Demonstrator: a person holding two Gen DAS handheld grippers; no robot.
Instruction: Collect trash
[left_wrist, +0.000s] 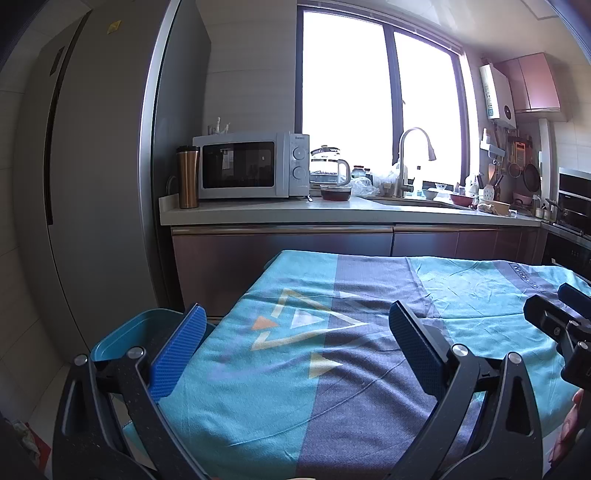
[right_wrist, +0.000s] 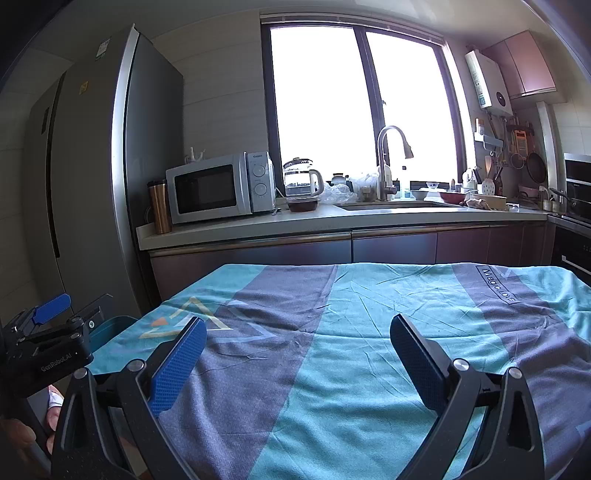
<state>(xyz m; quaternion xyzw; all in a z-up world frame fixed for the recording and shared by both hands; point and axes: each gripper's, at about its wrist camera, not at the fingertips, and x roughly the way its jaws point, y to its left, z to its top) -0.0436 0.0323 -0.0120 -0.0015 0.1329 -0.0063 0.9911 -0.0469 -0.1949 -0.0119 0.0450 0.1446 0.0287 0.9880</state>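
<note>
My left gripper (left_wrist: 297, 314) is open and empty, held above the left part of a table covered with a teal and grey cloth (left_wrist: 332, 350). My right gripper (right_wrist: 298, 326) is open and empty above the middle of the same cloth (right_wrist: 351, 332). A teal bin (left_wrist: 136, 332) stands beside the table's left edge, just behind my left finger; it also shows in the right wrist view (right_wrist: 107, 328). No trash shows on the cloth. The right gripper shows at the right edge of the left wrist view (left_wrist: 554, 314), and the left gripper at the left edge of the right wrist view (right_wrist: 51, 314).
A kitchen counter (left_wrist: 332, 212) runs behind the table with a microwave (left_wrist: 251, 164), a copper tumbler (left_wrist: 188, 177), a kettle (left_wrist: 328, 168), a dark food container (left_wrist: 335, 192) and a sink tap (left_wrist: 410, 158). A tall fridge (left_wrist: 92, 184) stands at the left. An oven (left_wrist: 574, 199) is at the right.
</note>
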